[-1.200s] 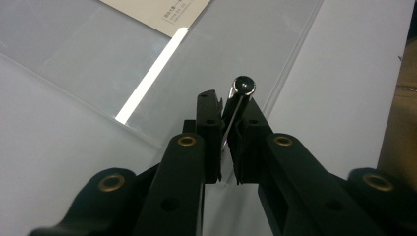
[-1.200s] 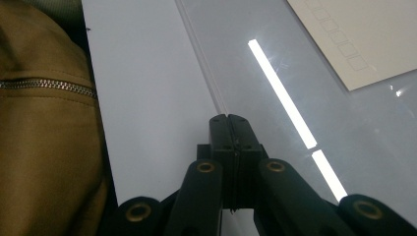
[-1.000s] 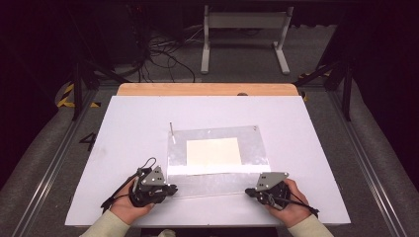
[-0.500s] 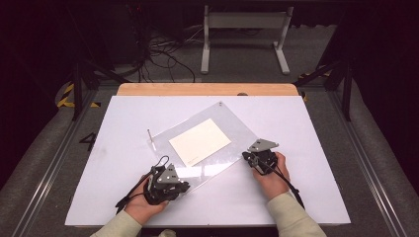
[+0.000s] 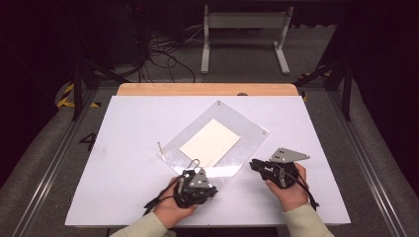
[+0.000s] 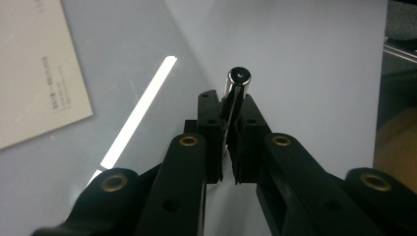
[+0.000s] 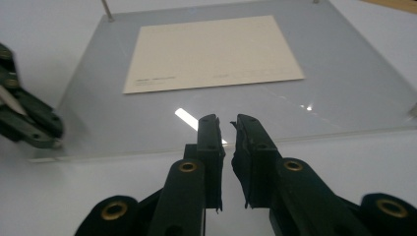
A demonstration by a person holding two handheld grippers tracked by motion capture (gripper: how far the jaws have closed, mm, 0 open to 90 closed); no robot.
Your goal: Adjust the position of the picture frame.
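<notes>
Metal post (image 6: 237, 86) in left gripper (image 6: 228, 128)

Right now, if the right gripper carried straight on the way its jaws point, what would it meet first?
Most likely the near edge of the clear acrylic plate. The right gripper, slightly open and empty, points at it; depth is unclear.

Left gripper (image 6: 231, 130) clamped on a shiny metal post (image 6: 235, 93), clear acrylic plate (image 6: 128, 73) beside, cream card (image 6: 34, 73) beneath
</notes>
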